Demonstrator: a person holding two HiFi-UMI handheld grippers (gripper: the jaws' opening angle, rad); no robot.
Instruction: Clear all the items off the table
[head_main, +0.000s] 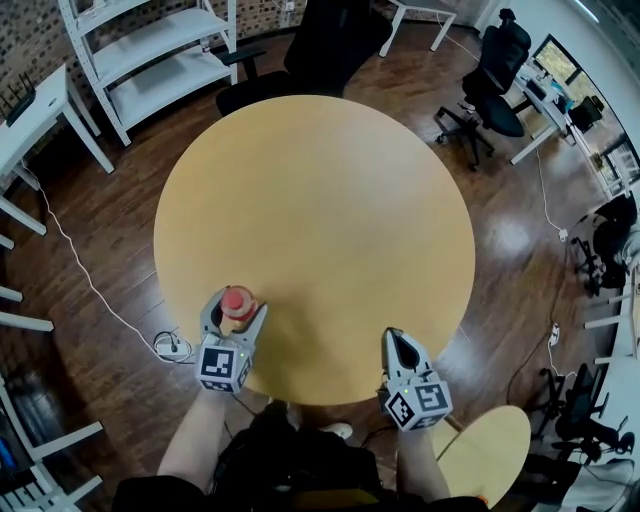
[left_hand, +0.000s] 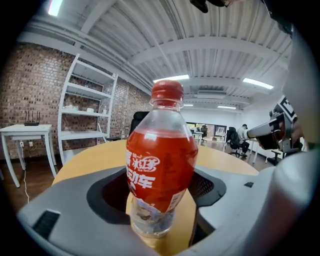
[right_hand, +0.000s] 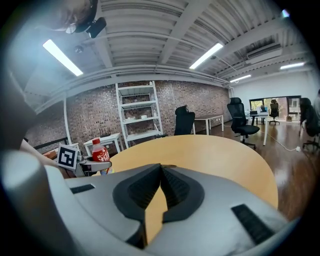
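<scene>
A clear plastic bottle (head_main: 238, 303) with a red label and red cap stands upright on the round wooden table (head_main: 320, 200), close to its near left edge. My left gripper (head_main: 238, 306) has its jaws around the bottle; a gap shows on both sides, so it is open. In the left gripper view the bottle (left_hand: 157, 165) fills the middle, its base on the table (left_hand: 90, 155) between the pads of the left gripper (left_hand: 159, 176). My right gripper (head_main: 395, 337) hovers at the near right edge, shut and empty. The right gripper view shows its jaws (right_hand: 161, 167) touching, with the bottle (right_hand: 100, 150) far left.
The bottle is the only item on the table. White shelving (head_main: 150, 50) and a white desk (head_main: 30, 110) stand behind at the left. Black office chairs (head_main: 320, 40) (head_main: 495, 80) are beyond the far edge. A round wooden seat (head_main: 490, 450) sits by my right side.
</scene>
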